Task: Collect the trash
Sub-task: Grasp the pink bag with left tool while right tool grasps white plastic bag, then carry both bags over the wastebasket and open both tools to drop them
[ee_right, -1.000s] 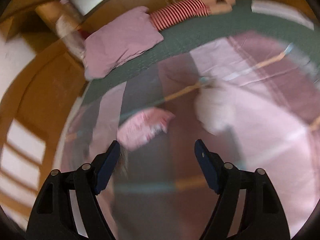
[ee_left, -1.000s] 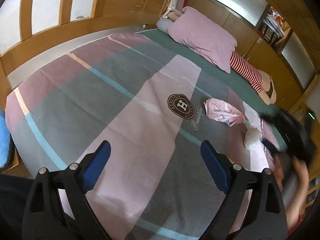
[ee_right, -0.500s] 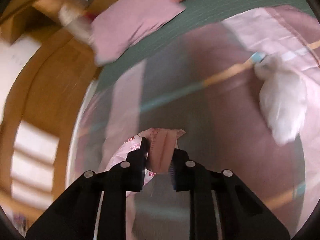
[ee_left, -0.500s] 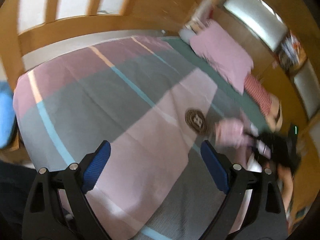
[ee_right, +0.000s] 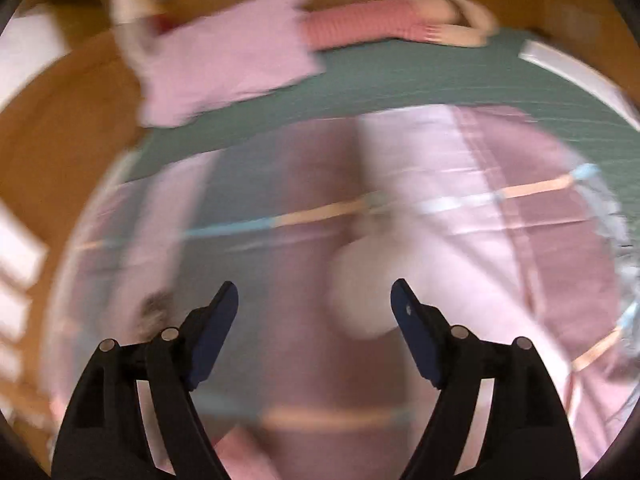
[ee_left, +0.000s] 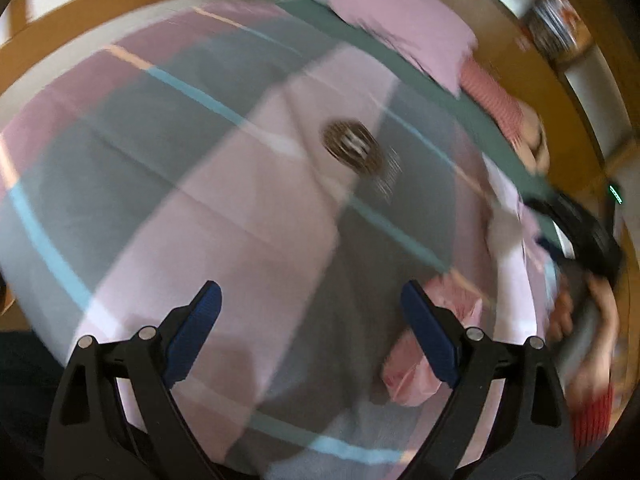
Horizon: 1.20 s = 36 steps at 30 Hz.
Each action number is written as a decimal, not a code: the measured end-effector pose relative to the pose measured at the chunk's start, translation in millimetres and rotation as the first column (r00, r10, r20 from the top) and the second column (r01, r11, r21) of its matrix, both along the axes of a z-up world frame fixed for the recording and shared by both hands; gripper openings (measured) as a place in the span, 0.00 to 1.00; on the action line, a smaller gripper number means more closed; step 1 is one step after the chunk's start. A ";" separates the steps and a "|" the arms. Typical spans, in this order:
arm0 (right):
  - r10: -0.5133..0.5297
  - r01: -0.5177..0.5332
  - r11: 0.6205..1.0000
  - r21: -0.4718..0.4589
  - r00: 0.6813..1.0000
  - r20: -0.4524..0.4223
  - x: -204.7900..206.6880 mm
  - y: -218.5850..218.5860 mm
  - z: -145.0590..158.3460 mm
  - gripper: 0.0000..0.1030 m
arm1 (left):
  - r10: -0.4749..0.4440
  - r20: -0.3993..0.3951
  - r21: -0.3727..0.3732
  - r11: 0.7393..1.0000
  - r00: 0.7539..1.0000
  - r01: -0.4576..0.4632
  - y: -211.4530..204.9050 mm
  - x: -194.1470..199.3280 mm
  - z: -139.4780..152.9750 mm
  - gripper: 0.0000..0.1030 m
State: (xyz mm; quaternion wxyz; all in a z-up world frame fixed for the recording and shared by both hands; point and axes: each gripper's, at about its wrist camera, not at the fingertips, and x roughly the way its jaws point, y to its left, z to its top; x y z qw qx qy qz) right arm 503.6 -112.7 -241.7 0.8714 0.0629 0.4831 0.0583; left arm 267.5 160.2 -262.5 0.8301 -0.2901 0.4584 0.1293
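A crumpled pink plastic bag [ee_left: 416, 372] lies on the bed cover just behind my left gripper's right finger [ee_left: 432, 344]. My left gripper [ee_left: 310, 320] is open and empty above the bed. My right gripper [ee_right: 314, 312] is open and empty; it also shows as a dark shape at the right of the left wrist view [ee_left: 580, 232]. A blurred white crumpled lump [ee_right: 360, 288] lies on the cover just ahead of the right gripper, toward its right finger. A bit of pink shows at the bottom of the right wrist view [ee_right: 244, 460].
The bed cover [ee_left: 240, 200] has pink, grey and teal blocks with a round logo [ee_left: 352, 148]. A pink pillow [ee_right: 224, 64] and a striped doll [ee_right: 380, 28] lie at the head. Wooden walls [ee_right: 60, 128] surround the bed. Both views are motion-blurred.
My right gripper was shut on the pink bag half a second ago; it has let go and is open. The bag now lies nearer my left gripper. Both cameras have swung.
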 end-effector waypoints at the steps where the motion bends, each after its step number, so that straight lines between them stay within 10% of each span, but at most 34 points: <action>1: -0.022 0.021 0.997 -0.071 1.000 -0.020 9.0 5.0 -13.8 0.75 | -0.030 -0.006 -0.001 1.000 1.000 0.030 -4.6 2.5 -1.6 0.88; 3: -0.046 0.039 0.989 -0.141 0.998 -0.046 16.1 9.9 -32.0 0.71 | -0.082 -0.008 -0.007 0.997 0.997 0.082 -12.9 6.6 -3.5 0.88; 5: -0.023 0.011 0.988 -0.156 0.997 -0.076 14.5 11.7 -44.9 0.39 | -0.116 -0.001 -0.031 0.993 0.993 0.116 -19.0 9.2 -5.2 0.89; 7: 0.009 -0.018 0.989 -0.146 0.998 -0.057 3.8 11.4 -43.5 0.27 | -0.147 0.002 -0.054 0.988 0.989 0.147 -25.7 11.4 -7.2 0.89; 14: 0.119 -0.119 0.993 0.002 0.993 -0.015 -63.1 -9.2 -0.8 0.24 | -0.292 -0.012 0.012 0.956 0.956 0.292 -68.4 28.5 -5.8 0.90; 19: 0.159 -0.161 0.983 0.088 0.987 0.026 -118.9 -31.1 26.1 0.24 | -0.483 -0.093 0.152 0.857 0.871 0.492 -129.4 44.9 -11.5 0.90; 21: 0.158 -0.161 0.982 0.099 0.987 0.037 -142.8 -41.8 33.1 0.24 | -0.540 -0.132 0.187 0.810 0.831 0.556 -147.2 47.3 -19.6 0.80; 24: 0.124 -0.128 0.984 0.125 0.991 0.039 -169.8 -58.0 35.8 0.24 | -0.585 -0.205 0.236 0.749 0.785 0.620 -158.5 43.7 -32.6 0.37; 26: 0.094 -0.098 0.986 0.139 0.995 0.036 -190.8 -68.6 35.6 0.24 | -0.581 -0.200 0.240 0.752 0.789 0.614 -152.4 41.5 -34.6 0.23; 36: 0.083 -0.116 0.967 0.226 0.985 0.150 -303.7 -101.7 87.5 0.24 | -0.500 0.033 0.299 0.831 0.866 0.468 -127.1 -4.9 16.2 0.19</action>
